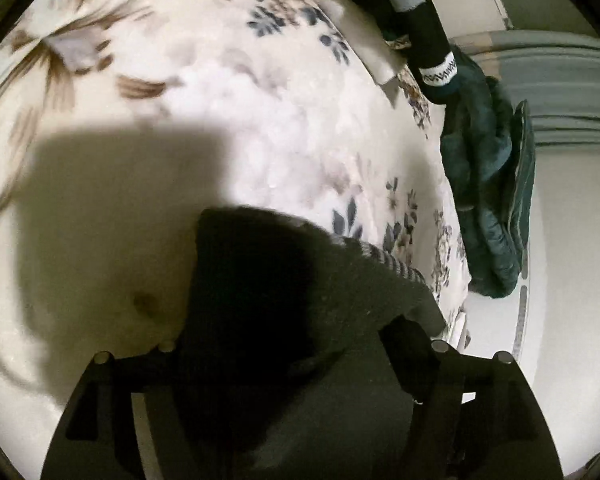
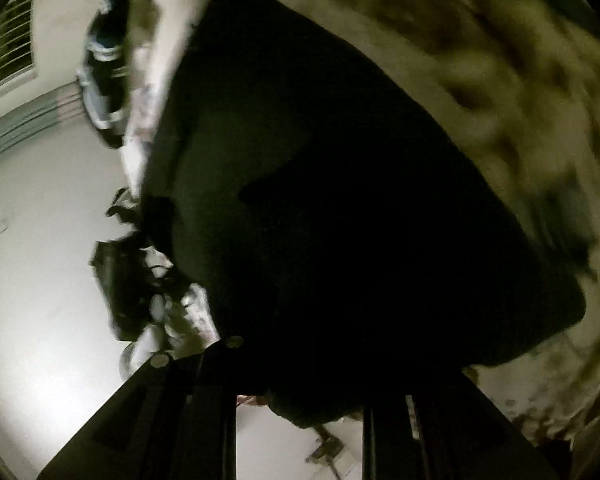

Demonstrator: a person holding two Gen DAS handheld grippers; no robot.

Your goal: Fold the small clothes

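Note:
A dark garment (image 1: pixel 260 280) with a striped grey edge lies on the floral bedspread (image 1: pixel 260 100), bunched between the fingers of my left gripper (image 1: pixel 284 340). Those fingers stand wide apart and the cloth hides their tips; I see no pinch on it. In the right wrist view the same dark garment (image 2: pixel 340 200) fills the middle of a blurred picture. My right gripper (image 2: pixel 304 384) is shut on its near edge, and the cloth spreads away from the jaws over the bedspread (image 2: pixel 500 80).
A teal blanket (image 1: pixel 488 184) hangs over the bed's right edge. Dark and grey folded pieces (image 1: pixel 428 40) sit at the far corner. Pale floor (image 1: pixel 572 280) lies beyond the bed. Blurred dark items (image 2: pixel 132 280) show beside the bed edge above the floor (image 2: pixel 40 240).

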